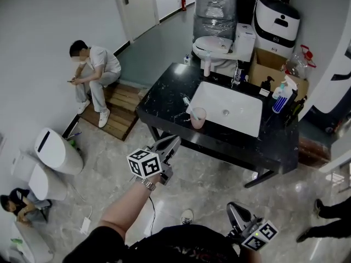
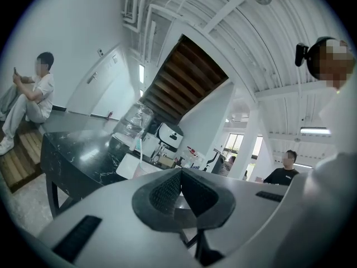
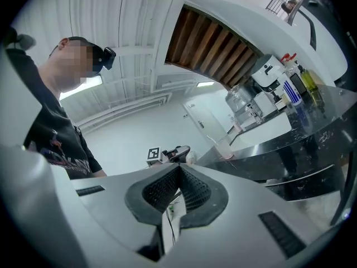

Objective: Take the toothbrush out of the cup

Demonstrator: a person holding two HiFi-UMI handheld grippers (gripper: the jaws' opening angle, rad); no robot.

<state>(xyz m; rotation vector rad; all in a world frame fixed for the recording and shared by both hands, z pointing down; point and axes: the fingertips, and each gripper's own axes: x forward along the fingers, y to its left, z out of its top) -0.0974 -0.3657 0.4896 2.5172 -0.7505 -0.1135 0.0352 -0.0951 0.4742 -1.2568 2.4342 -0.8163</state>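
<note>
Right gripper [image 1: 232, 206] sits lowest and closest, down by the wearer's dark shirt, well back from the counter [image 1: 164, 95]. Its own view shows the jaws pressed together at the tips [image 3: 178, 170], nothing btwn them. Left gripper [image 1: 174, 141] is held further fwd on an outstretched arm. It points toward the counter's front edge, stops short of it and touches nothing. In its own view the pads meet at the tips [image 2: 179, 172] too, so it's closed and empty.

Toothbrush [image 1: 188, 104] is in the cup [image 1: 198, 118], leaning up and to the left w/ its upper end well above the rim. That cup is pale pink and upright on the black marbled counter, just beside the front-left corner of the white sink [image 1: 241, 100]. Neither gripper touches it; the left one is nearer. Both gripper views catch it beyond the jaws, brush sticking up [image 2: 140, 148] [image 3: 215, 140].

Bottles [image 1: 281, 97] stand at the sink's right end, w/ a cardboard box [image 1: 269, 64] behind them. Beyond the counter is a plastic-wrapped toilet [image 1: 215, 21]. Off left a seated person [image 1: 93, 70] is bent fwd on a wooden pallet [image 1: 122, 108]. Two more white toilets [image 1: 52, 158] stand on the floor nearer the left edge, and a crouching person [image 1: 19, 204] is beside them.
</note>
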